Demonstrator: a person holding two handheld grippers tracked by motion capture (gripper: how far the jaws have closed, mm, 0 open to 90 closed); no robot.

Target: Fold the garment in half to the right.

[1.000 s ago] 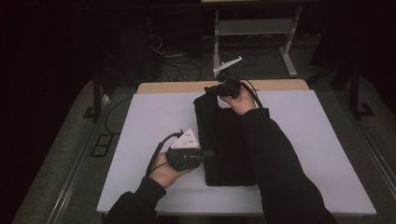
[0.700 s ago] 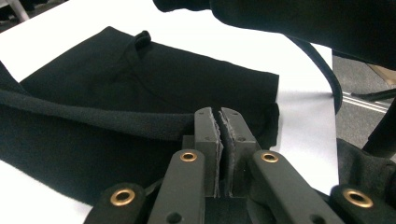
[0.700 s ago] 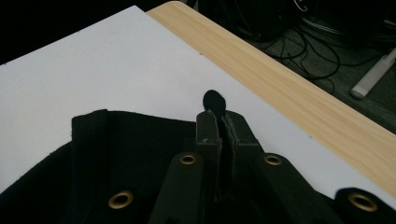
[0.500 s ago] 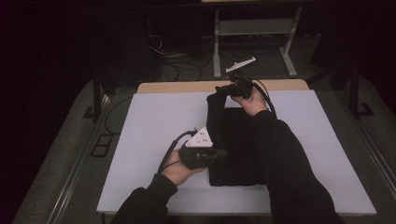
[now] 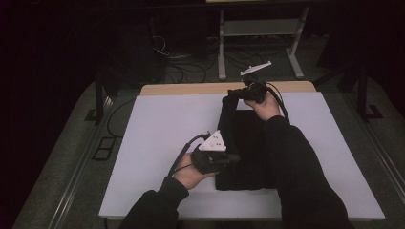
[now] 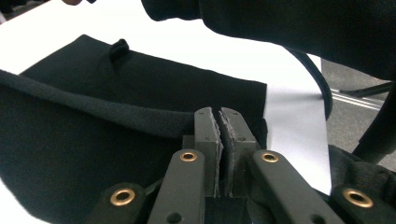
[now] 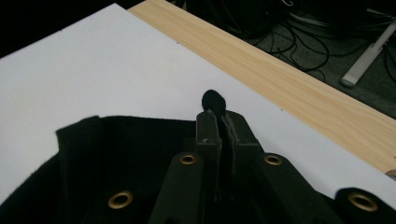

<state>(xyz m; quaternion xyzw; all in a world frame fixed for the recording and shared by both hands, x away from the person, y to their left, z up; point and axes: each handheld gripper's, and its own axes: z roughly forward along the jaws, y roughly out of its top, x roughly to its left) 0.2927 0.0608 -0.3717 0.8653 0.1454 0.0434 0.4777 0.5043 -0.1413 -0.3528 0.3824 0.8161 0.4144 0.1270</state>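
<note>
1. Black fleece cloth [image 5: 243,143], matte and fuzzy, folded lengthwise, lies between both grippers on the white table sheet [image 5: 157,129].
2. Left gripper [image 6: 220,122] is clamped on the cloth's near folded edge.
3. Right gripper [image 7: 219,122] pinches the far corner, a tuft poking past its tips.

Black cloth [image 5: 243,143] lies on a white sheet [image 5: 162,129] over a pale wooden table [image 5: 191,88].

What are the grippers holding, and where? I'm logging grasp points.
Both hold the black cloth: left gripper on its near folded edge, right gripper on a far corner.
</note>
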